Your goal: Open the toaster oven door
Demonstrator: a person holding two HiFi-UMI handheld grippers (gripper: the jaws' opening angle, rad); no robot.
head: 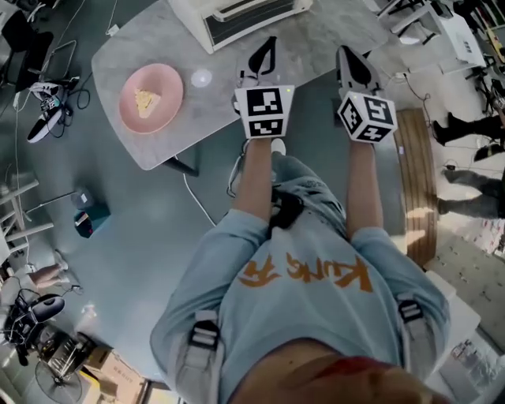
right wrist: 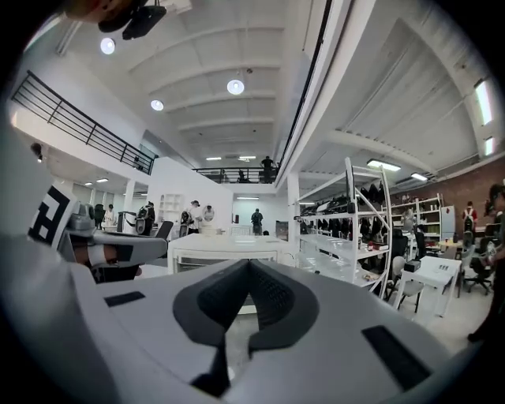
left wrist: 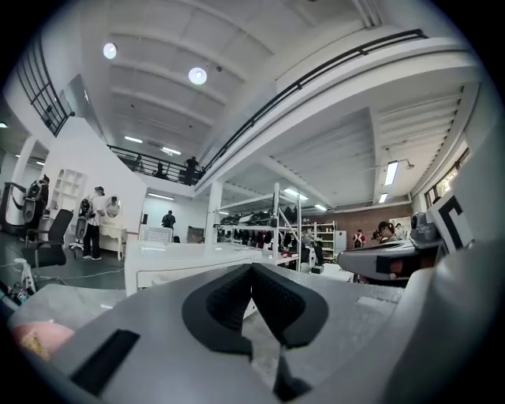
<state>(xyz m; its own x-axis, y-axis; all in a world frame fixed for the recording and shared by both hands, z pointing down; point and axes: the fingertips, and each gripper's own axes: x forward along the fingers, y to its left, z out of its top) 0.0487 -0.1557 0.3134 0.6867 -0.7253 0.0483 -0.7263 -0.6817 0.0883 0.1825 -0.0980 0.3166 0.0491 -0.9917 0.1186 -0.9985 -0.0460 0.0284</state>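
- My two grippers are both closed: the left gripper [left wrist: 251,268] has its jaws pressed together with nothing between them, and the right gripper [right wrist: 248,264] is the same.
- They hang side by side over the one table [head: 197,118], touching nothing.
- One toaster oven [head: 245,16] sits just beyond my jaw tips (door shut).
- One pink plate [head: 151,97] with one piece of food [head: 144,102] lies to its left.
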